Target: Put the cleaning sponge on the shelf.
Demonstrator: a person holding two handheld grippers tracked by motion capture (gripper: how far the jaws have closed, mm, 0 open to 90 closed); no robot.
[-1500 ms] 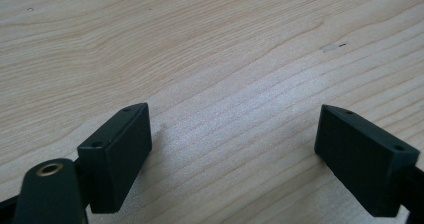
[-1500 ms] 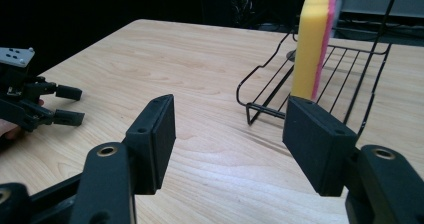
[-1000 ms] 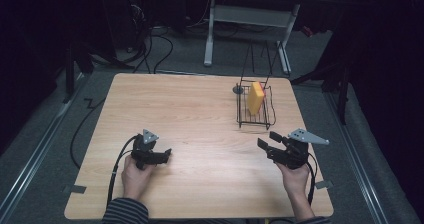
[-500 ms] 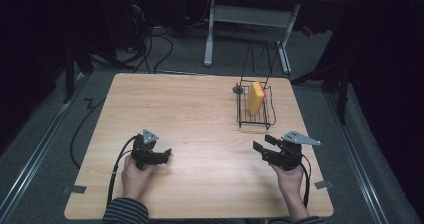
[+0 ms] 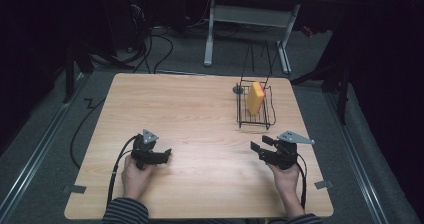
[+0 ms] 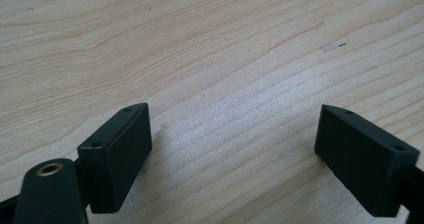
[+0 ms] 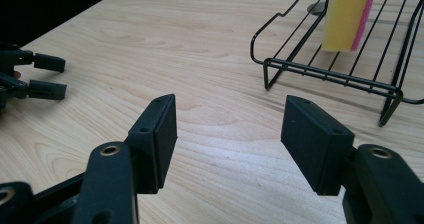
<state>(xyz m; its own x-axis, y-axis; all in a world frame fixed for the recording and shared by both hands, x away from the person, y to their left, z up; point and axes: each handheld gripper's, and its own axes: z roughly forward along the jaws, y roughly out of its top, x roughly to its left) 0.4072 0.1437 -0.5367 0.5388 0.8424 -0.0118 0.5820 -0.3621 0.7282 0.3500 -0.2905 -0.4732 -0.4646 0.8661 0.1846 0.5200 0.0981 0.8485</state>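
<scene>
Two hand-held grippers are resting in my hands over the table [image 5: 200,109]: my left hand-held gripper [image 5: 161,156] and my right hand-held gripper [image 5: 261,145] are both standing open, gripping nothing. Ahead of the right one, a yellow sponge [image 7: 345,14] is standing upright in a black wire rack [image 7: 320,71].

Overhead table [image 5: 200,114] view, two close fingers-level views

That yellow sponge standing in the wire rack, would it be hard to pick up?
Probably easy. The sponge looks like soft foam with a pink scouring side, so likely light and squashy rather than slippery. It stands on edge between the wires of the rack, so a sideways nudge would probably tip it against them.
</scene>
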